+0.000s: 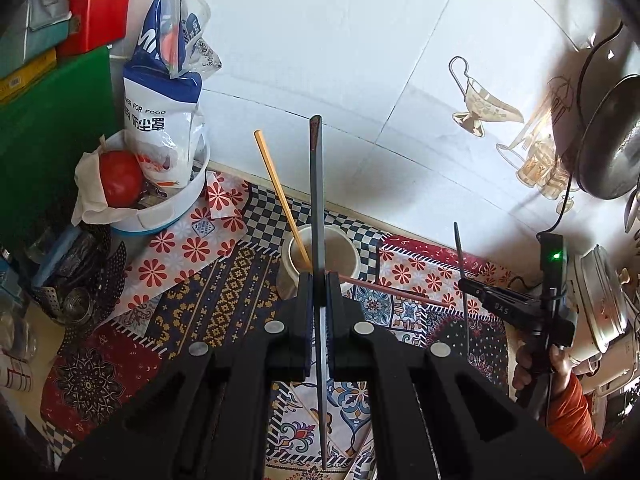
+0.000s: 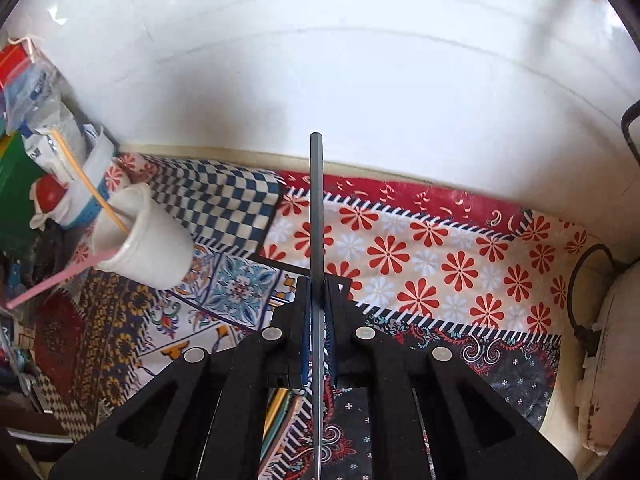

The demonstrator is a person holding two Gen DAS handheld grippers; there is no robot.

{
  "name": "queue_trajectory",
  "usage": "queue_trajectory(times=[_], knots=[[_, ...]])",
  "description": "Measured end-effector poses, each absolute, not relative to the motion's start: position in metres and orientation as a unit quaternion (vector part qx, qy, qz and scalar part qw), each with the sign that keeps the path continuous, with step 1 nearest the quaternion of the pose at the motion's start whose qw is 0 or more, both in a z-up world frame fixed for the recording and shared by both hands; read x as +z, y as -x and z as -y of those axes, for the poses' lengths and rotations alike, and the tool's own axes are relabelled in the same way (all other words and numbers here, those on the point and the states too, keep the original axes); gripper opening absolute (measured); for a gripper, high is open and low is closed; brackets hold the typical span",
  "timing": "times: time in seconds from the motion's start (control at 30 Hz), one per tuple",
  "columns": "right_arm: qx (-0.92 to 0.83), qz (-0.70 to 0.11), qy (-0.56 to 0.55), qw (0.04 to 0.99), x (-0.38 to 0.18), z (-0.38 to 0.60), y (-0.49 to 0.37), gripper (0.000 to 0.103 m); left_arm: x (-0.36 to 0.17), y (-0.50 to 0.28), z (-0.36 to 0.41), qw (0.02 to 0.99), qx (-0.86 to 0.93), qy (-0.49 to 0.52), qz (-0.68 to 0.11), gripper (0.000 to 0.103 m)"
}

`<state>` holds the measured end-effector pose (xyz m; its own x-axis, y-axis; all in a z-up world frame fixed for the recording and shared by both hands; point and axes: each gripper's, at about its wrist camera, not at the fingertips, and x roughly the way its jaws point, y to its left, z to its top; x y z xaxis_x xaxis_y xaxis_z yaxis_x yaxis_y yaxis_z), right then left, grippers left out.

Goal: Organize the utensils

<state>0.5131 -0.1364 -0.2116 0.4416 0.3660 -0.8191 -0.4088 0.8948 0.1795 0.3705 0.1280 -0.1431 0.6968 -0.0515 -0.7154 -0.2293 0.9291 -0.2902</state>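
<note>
A white cup (image 1: 324,254) stands on the patterned cloth and holds a yellow chopstick (image 1: 280,192) and a pink chopstick (image 1: 396,290). My left gripper (image 1: 319,280) is shut on a dark grey chopstick (image 1: 316,184), held upright just in front of the cup. In the right wrist view the cup (image 2: 148,248) sits at the left with the yellow chopstick (image 2: 86,178) and pink chopstick (image 2: 52,280) in it. My right gripper (image 2: 318,284) is shut on another dark grey chopstick (image 2: 316,208), over the flowered cloth to the right of the cup. It also shows in the left wrist view (image 1: 466,286).
A white tub (image 1: 168,204) with a red ball and a food-cover bag stands at the back left. A metal steamer basket (image 1: 88,284) lies left. A white tiled wall (image 1: 340,60) runs behind. A pan (image 1: 612,140) hangs right, above a white cooker (image 1: 604,300).
</note>
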Motion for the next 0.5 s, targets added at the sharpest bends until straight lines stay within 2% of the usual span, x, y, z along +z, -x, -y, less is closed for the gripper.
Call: queue_trajectory(times=[0.23, 0.5], knots=[[0.284, -0.404, -0.007, 0.870, -0.164, 0.121, -0.511, 0.006, -0.133, -0.378, -0.126, 0.912, 0.058, 0.169, -0.368, 0.004], [0.339, -0.347, -0.022, 0.874, -0.141, 0.079, -0.516, 0.006, -0.119, -0.401, -0.121, 0.927, 0.074, 0.146, -0.338, 0.004]])
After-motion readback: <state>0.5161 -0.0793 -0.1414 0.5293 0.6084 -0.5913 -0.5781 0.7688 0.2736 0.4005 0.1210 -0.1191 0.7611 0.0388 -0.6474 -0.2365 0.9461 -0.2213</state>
